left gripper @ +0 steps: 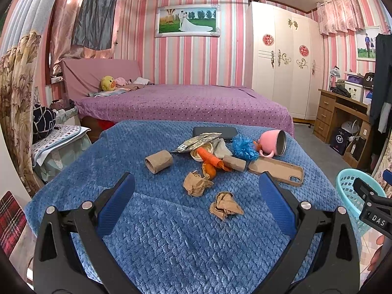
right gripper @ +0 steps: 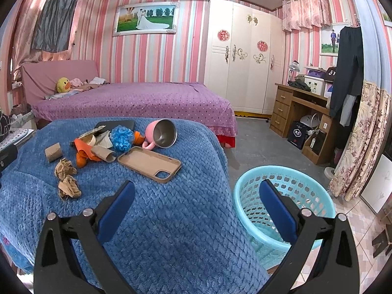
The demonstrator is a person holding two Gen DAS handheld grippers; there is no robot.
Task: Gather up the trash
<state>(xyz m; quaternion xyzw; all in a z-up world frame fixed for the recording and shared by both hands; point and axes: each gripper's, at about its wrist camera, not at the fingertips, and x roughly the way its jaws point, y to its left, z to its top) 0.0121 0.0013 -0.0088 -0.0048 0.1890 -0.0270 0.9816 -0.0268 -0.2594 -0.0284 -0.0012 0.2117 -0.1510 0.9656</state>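
Observation:
Two crumpled brown paper balls (left gripper: 226, 205) (left gripper: 197, 183) lie on the blue blanket (left gripper: 171, 232), just beyond my open left gripper (left gripper: 196, 191). Behind them sit two cardboard tubes (left gripper: 158, 161) (left gripper: 234, 163), orange peel (left gripper: 209, 164), a foil wrapper (left gripper: 196, 142) and a blue mesh ball (left gripper: 243, 147). The same paper balls (right gripper: 69, 186) (right gripper: 65, 167) show at the left of the right wrist view. My right gripper (right gripper: 197, 192) is open and empty, straddling the blanket's right edge and a turquoise basket (right gripper: 245, 191) on the floor. The basket (left gripper: 352, 193) also shows right of the table.
A tan phone case (right gripper: 149, 164), a tipped pink mug (right gripper: 160, 134) and a dark phone (right gripper: 115, 125) share the blanket. A purple bed (right gripper: 137, 103), white wardrobe (right gripper: 242, 58) and wooden desk (right gripper: 301, 112) stand beyond. A person's hand (left gripper: 378, 252) holds the right gripper.

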